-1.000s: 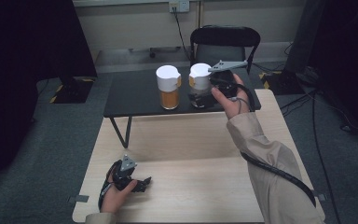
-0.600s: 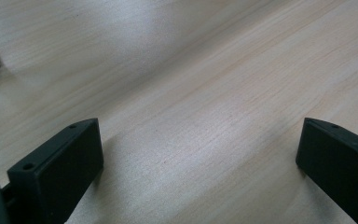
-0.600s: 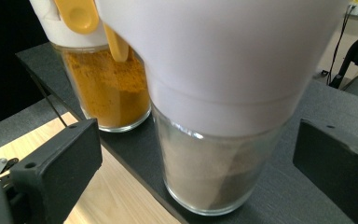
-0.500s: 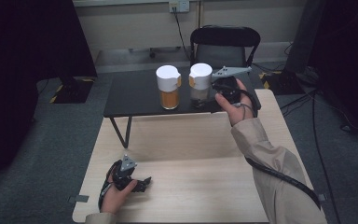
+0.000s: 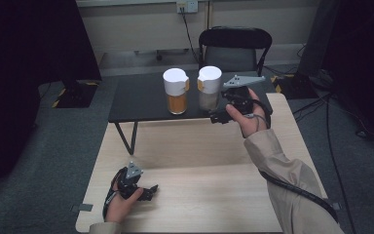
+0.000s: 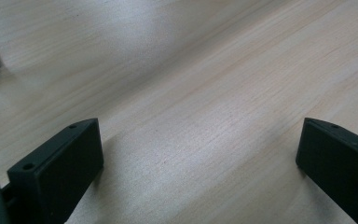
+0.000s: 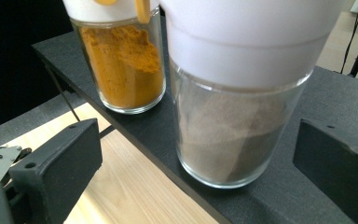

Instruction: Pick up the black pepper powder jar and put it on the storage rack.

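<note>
With jaws spread wide and empty, the right gripper (image 7: pixel 198 154) should straddle the grey-powder jar (image 7: pixel 235 116) squarely below its white lid (image 7: pixel 247 32), clear of the orange jar (image 7: pixel 123 60).

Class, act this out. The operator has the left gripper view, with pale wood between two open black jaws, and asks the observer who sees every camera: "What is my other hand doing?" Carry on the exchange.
Observer: Your right tongs are open and held up to a jar of grey-brown powder on the black table. The jar is not gripped.
Operator: Is anything next to that jar?
Observer: Yes. A jar of orange powder stands beside it on the same table. In the high view the two are apart.
Operator: Are the jars closed?
Observer: Both have white lids on.
</note>
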Motion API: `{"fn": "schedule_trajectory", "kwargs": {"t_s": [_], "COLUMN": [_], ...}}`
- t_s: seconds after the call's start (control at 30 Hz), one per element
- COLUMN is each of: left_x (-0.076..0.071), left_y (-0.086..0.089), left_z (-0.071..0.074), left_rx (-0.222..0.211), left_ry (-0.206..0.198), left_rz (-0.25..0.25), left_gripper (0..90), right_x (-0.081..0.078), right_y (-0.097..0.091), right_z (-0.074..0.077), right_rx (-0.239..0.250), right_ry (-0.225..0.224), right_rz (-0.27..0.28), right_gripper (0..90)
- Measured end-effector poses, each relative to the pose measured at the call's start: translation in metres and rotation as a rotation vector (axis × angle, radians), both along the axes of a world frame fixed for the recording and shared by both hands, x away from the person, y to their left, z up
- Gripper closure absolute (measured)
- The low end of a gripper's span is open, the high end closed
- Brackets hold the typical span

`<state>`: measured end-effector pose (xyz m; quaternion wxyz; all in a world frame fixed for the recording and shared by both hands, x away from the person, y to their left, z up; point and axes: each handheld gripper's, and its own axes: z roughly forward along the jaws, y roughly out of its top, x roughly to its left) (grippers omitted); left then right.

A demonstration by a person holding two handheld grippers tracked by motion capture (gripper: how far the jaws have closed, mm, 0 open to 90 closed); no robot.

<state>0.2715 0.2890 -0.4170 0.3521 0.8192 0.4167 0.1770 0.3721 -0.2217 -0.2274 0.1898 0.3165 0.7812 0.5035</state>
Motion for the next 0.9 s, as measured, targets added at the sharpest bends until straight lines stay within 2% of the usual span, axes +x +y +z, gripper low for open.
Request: {"fn": "schedule_trajectory", "kwargs": {"t_s": [0.4,0.9], "left_x": [0.000,0.000], "left_y": [0.000,0.000], "left_z": [0.000,0.000], "left_rx": [0.000,0.003], "left_ry": [-0.002,-0.001], "left_rz": [0.000,-0.002], "left_gripper": [0.0,0.0], "right_x": [-0.011,-0.019], "right_y": [-0.003,-0.005], "right_z": [-0.013,-0.038], "right_rx": [-0.006,0.024], "right_ry": [-0.012,-0.006], "right_rz": [0.045,0.100], "right_gripper": [0.3,0.3]}}
